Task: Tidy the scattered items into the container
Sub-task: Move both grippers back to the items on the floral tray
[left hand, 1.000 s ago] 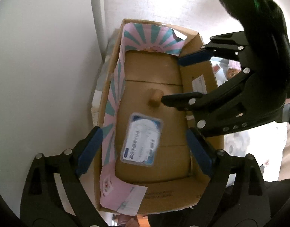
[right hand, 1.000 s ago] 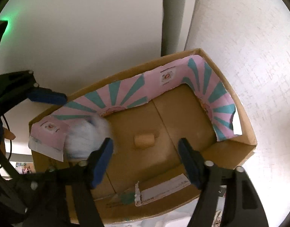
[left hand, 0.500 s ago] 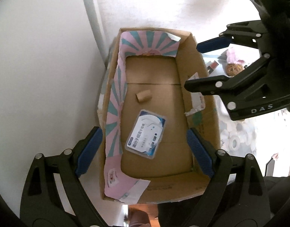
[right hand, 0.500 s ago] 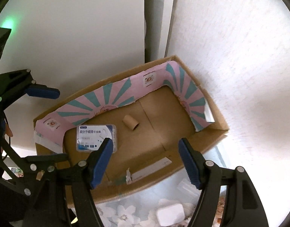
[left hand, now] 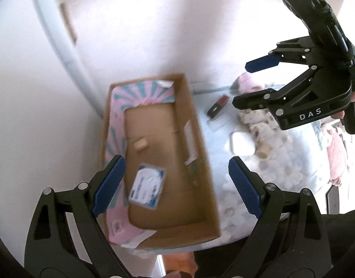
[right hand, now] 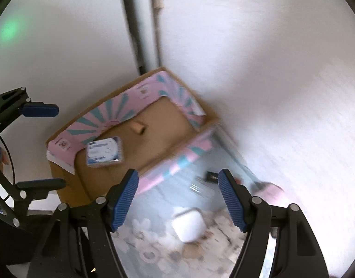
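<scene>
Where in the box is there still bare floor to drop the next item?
In the cardboard box, bare floor lies at the far end beyond the small brown roll, and along the near wall past the flat white packet. The middle, between roll and packet, is tighter.

The cardboard box [left hand: 200, 162] is matt brown, lined with pink-and-teal printed paper [right hand: 112, 113]. Inside lie a glossy clear-plastic packet [right hand: 105, 149] and a small matt cardboard tube [right hand: 138, 127]. A smooth white plastic case [right hand: 189, 224] rests on the floral cloth [left hand: 281, 162]. Both grippers are matt black plastic with ribbed blue pads [left hand: 244, 185].
</scene>
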Demonstrator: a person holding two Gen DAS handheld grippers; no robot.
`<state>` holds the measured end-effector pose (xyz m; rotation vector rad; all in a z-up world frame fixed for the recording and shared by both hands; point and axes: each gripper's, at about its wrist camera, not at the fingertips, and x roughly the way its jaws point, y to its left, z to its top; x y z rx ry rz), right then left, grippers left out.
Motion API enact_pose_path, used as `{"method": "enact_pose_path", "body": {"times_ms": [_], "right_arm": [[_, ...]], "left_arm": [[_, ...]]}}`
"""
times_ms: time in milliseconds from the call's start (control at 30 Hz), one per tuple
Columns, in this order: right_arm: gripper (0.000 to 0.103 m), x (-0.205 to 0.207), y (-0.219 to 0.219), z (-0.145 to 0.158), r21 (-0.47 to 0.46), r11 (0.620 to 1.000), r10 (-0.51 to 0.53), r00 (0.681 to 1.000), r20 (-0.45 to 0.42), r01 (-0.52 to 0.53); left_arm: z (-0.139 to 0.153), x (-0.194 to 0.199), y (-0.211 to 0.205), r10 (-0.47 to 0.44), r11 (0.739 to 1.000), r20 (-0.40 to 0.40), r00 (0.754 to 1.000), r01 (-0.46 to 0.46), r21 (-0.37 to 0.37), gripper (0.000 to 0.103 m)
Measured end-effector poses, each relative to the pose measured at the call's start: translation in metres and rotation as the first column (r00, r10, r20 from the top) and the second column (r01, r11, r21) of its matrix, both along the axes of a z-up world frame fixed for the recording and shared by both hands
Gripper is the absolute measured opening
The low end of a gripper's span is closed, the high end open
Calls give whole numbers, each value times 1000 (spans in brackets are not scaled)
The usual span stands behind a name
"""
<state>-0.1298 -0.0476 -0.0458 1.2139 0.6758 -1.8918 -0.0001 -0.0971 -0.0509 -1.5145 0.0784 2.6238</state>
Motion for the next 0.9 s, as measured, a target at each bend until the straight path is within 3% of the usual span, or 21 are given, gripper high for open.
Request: {"method": "enact_pose_path", "body": {"times_ms": [267,467,633,833,900], "right_arm": [[67,-4,77,27,-50,991,-127,991,-48,124],[67,-6,136,22,-57,977,-207,977,-44,204],[67,-6,180,-7,-80,947,-307,950,48,310],[67,0,213,-65,-99,890,-423,887,183,445],[67,-1,219,-87,-102,865,-464,860,212,492]], "left_arm": [[10,-8,57,-86,995,-36,996,85,-44,90],[7,-8,90,-102,995,-32,994,102,-24,90],[-11,6,111,-89,996,-34,995,88,-11,90],[-37,23,134,-72,997,-43,996,73,23,90],[-51,30,140,-64,998,-60,996,64,2,90]]}}
